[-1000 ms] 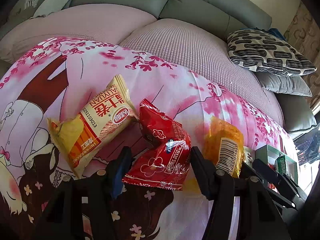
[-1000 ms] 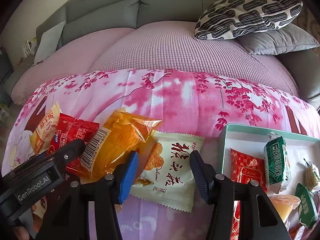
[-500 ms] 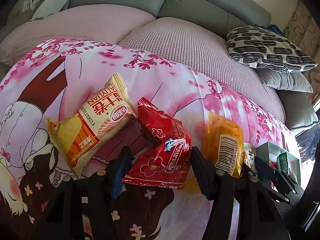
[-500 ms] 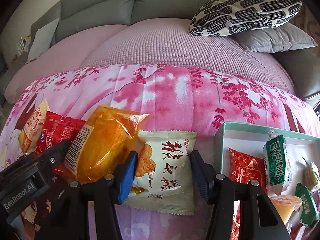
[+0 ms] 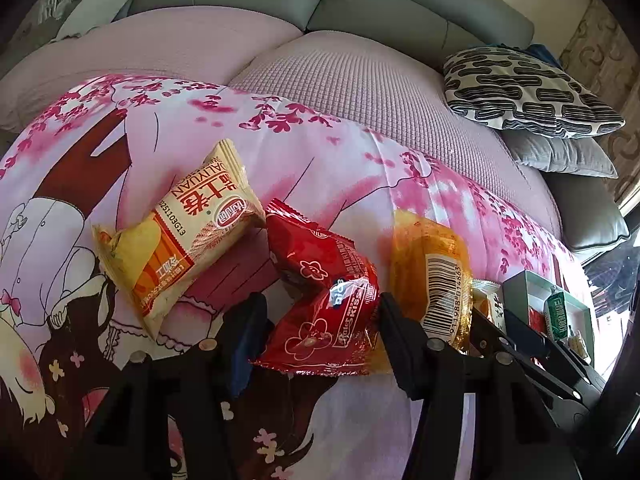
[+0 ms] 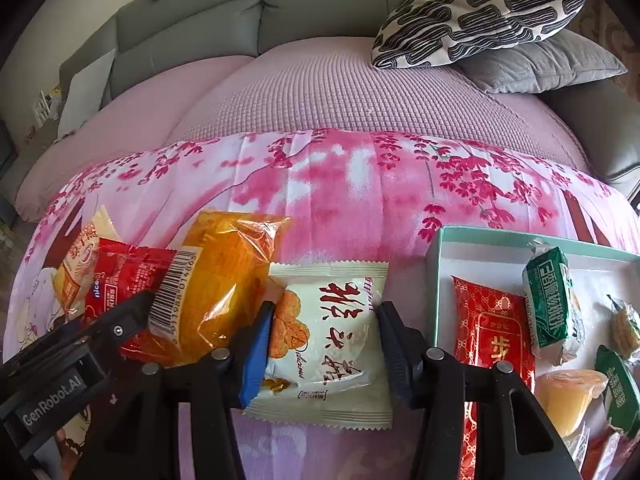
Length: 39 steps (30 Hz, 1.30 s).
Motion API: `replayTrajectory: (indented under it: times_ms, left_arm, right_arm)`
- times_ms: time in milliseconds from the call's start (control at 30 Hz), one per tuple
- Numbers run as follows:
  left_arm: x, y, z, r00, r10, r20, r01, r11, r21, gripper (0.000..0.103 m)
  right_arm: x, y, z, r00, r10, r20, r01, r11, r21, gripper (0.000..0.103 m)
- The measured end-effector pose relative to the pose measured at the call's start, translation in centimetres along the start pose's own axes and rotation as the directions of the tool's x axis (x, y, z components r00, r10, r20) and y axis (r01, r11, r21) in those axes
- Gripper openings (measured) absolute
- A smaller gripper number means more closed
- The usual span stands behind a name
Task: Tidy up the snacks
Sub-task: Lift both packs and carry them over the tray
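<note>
Several snack packets lie on a pink floral blanket (image 6: 340, 184). My left gripper (image 5: 320, 316) is open, its fingers on either side of a crumpled red packet (image 5: 324, 292). A yellow packet (image 5: 184, 236) lies to its left and an orange packet (image 5: 434, 276) to its right. My right gripper (image 6: 324, 328) is open around a white packet with red characters (image 6: 332, 332); the orange packet (image 6: 216, 284) is at its left. A teal-rimmed tray (image 6: 436, 272) on the right holds several snacks, among them a red packet (image 6: 488, 328) and a green packet (image 6: 552, 300).
A patterned black-and-white pillow (image 6: 480, 16) and a grey pillow (image 6: 548, 64) lie on the sofa behind. The grey sofa back (image 6: 240, 16) runs along the rear. The left gripper's body (image 6: 72, 364) reaches into the right wrist view at lower left.
My right gripper has moved forward so its fingers now straddle the white packet. My left gripper has stayed around the red packet with only a slight shift.
</note>
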State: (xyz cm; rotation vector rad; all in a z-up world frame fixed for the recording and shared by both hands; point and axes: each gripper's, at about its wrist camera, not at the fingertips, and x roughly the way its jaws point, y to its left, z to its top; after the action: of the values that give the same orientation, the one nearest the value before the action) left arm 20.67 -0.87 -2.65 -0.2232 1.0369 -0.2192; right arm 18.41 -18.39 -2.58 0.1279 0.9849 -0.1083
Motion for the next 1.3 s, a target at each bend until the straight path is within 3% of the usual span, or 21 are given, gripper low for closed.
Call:
replayTrajectory:
  times_ms: [267, 300, 333, 433, 867, 1000, 1300]
  left_arm:
    - [-2.1, -0.2, -0.2, 1.000, -0.007, 0.025, 0.006, 1.000, 0.021, 0.053]
    - [-2.2, -0.3, -0.2, 1.000, -0.008, 0.026, 0.007, 1.000, 0.024, 0.050]
    - [-2.5, -0.3, -0.3, 0.999, -0.017, 0.027, 0.016, 1.000, 0.022, 0.032]
    - [-3.2, -0.6, -0.4, 0.999, -0.024, 0.036, 0.023, 0.999, 0.022, 0.026]
    - [-3.1, 0.7, -0.8, 0.999, -0.025, 0.037, 0.025, 1.000, -0.013, 0.026]
    - [-3.7, 0.8, -0.8, 0.997, -0.050, 0.054, 0.052, 0.998, -0.028, 0.020]
    - [-5.3, 0.7, -0.8, 0.994, -0.065, 0.085, 0.068, 0.997, -0.036, 0.019]
  right_arm:
    - [-3.6, -0.7, -1.3, 0.998, 0.037, 0.053, -0.038, 0.999, 0.027, 0.054]
    - [-4.0, -0.8, -1.5, 0.998, 0.041, 0.056, -0.043, 0.999, 0.030, 0.054]
    - [-4.3, -0.8, -1.7, 0.997, 0.045, 0.059, -0.047, 0.998, 0.034, 0.054]
    - [-5.2, -1.1, -2.2, 0.997, 0.051, 0.065, -0.053, 0.998, 0.038, 0.054]
    - [-6.3, -2.1, -3.3, 0.997, 0.054, 0.054, -0.057, 0.997, 0.052, 0.054]
    - [-6.6, -2.1, -3.3, 0.996, 0.060, 0.060, -0.064, 0.996, 0.055, 0.054]
    - [-7.5, -2.4, -3.5, 0.995, 0.071, 0.072, -0.076, 0.995, 0.064, 0.054]
